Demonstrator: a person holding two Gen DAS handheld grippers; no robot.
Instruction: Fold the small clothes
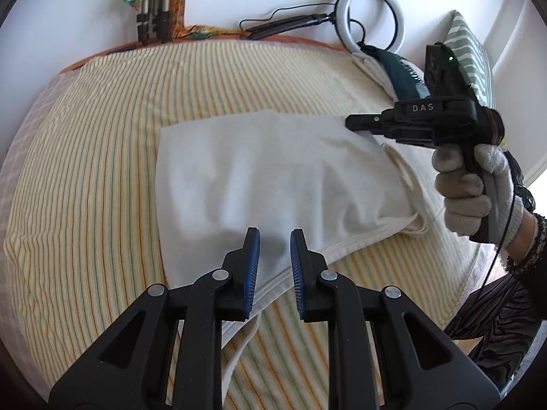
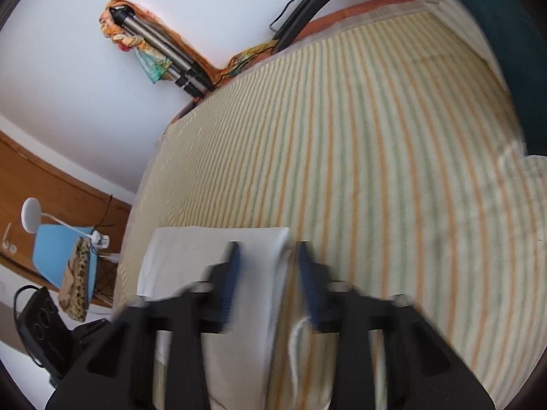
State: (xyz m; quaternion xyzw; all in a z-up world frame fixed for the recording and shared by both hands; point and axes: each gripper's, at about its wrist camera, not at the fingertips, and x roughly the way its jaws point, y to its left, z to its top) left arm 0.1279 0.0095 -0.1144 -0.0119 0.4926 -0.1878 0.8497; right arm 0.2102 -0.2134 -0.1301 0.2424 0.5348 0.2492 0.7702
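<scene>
A white garment [image 1: 273, 171], partly folded, lies flat on the striped bedsheet [image 1: 102, 136]. Its hem and a loose strip [image 1: 239, 341] trail toward me. My left gripper [image 1: 275, 232] hovers over the garment's near edge. Its blue pads stand a little apart with nothing pinched between them. A gloved hand [image 1: 478, 191] holds my right gripper [image 1: 348, 123] at the garment's far right corner. In the blurred right wrist view the right gripper [image 2: 268, 244] has its fingers apart. The garment [image 2: 191, 242] has its folded edge in that gap, and the pads do not press on it.
A ring light [image 1: 372, 13], a green striped pillow [image 1: 468, 44] and a dark green cloth [image 2: 506, 34] sit at the head of the bed. Tripod legs [image 2: 164, 54] lean on the wall. A white lamp [image 2: 30, 218] and a black device [image 2: 41, 321] stand beside the bed.
</scene>
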